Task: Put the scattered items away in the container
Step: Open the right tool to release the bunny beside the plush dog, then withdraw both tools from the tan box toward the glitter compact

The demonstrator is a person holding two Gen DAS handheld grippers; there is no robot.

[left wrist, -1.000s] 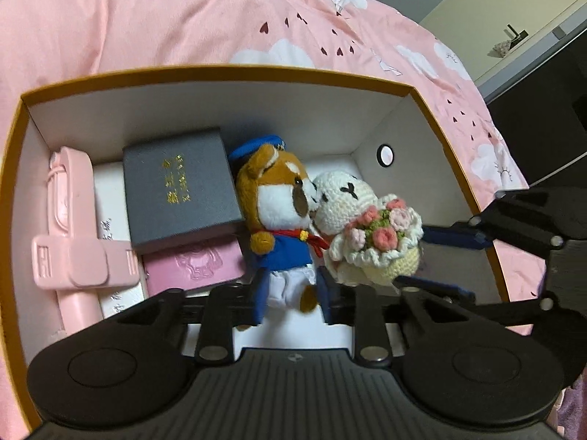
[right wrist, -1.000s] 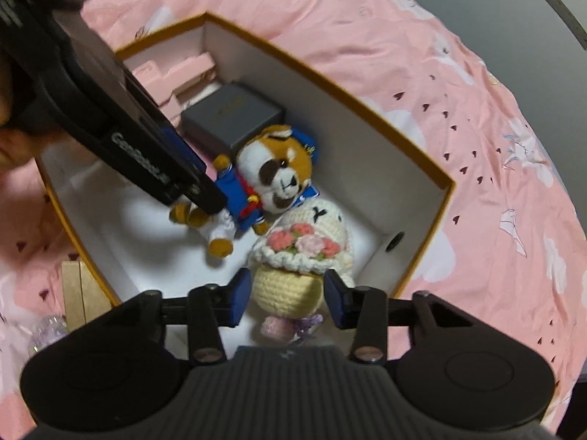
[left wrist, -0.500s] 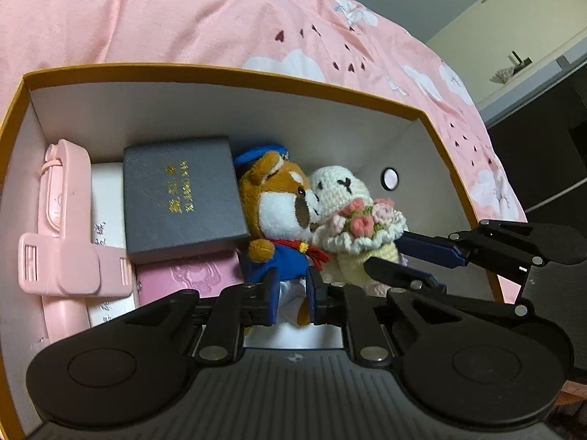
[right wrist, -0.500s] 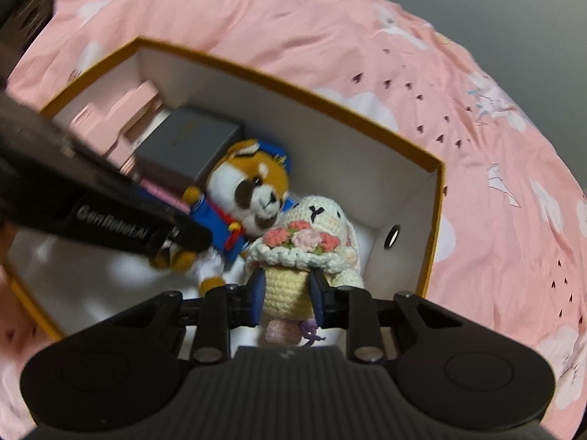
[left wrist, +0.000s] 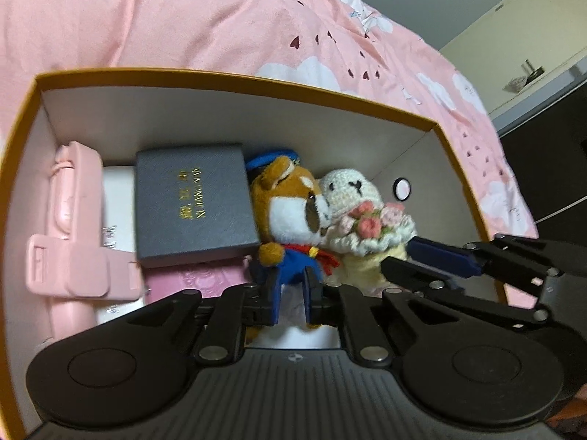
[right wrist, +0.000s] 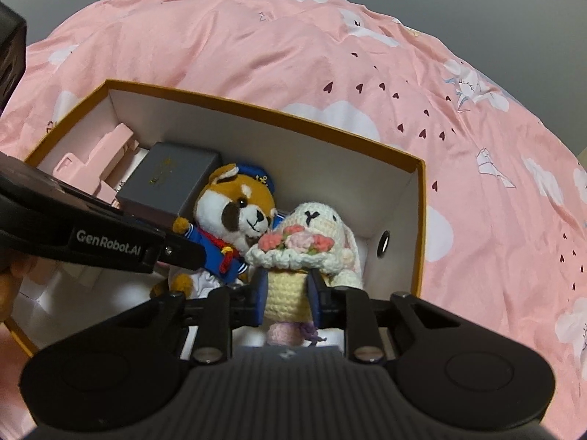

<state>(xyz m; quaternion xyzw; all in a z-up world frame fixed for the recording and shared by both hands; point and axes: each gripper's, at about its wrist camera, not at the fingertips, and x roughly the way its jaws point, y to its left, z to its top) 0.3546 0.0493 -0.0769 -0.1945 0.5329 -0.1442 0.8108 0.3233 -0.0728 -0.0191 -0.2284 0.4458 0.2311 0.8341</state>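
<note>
While the left wrist view shows the pink case [left wrist: 69, 220] and grey box [left wrist: 192, 201] clearly, only the right wrist view shows the rabbit's feet. Left tongs [left wrist: 292, 295], jaws just closing, pinch the dog toy [left wrist: 290, 216]; right tongs [right wrist: 287, 299] clamp the knitted rabbit [right wrist: 312, 234]. Both toys sit inside the box [right wrist: 418, 220] on the bed [right wrist: 330, 55].

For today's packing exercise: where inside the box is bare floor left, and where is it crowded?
Bare floor: the right end of the box, between the crochet bunny and the wall with the round hole. The left end is crowded with the grey case and pink items.
</note>
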